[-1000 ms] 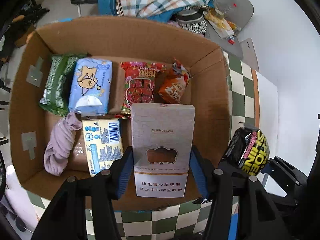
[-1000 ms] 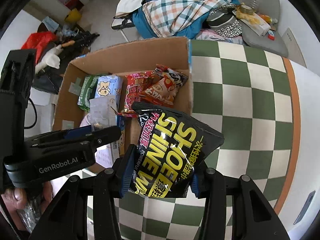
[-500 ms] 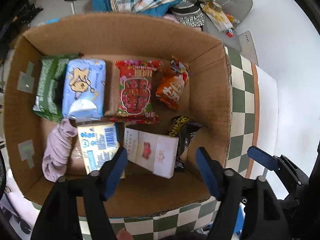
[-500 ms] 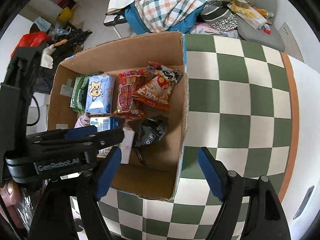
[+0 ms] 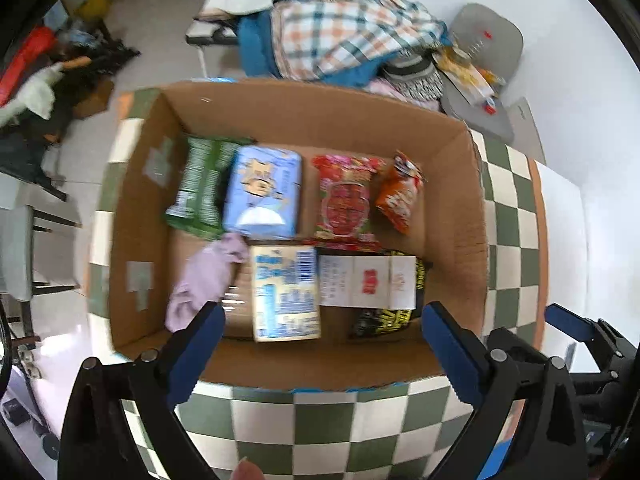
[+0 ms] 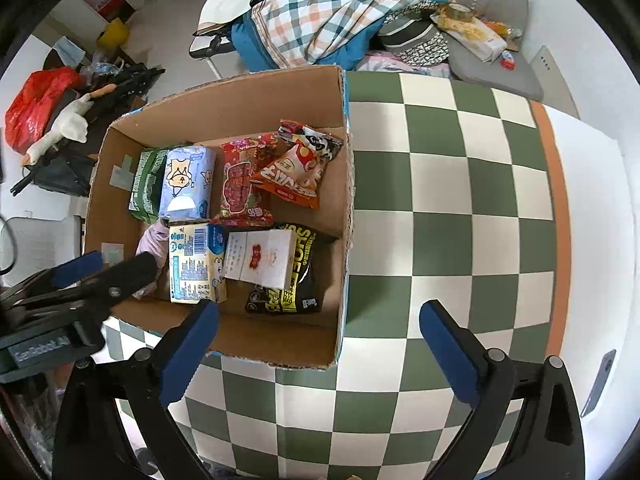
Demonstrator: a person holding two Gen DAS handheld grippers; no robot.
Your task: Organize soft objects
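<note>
Over the cardboard box [image 6: 224, 92], both grippers — left gripper [image 5: 320, 352], right gripper [image 6: 318, 352] — just released, empty.

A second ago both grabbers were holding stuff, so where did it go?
Both let go. The left gripper dropped the white box into the cardboard box; the right gripper dropped the black packet there, partly under it. Both jaws have just been opening, nothing between them. The other packs stayed put.
</note>
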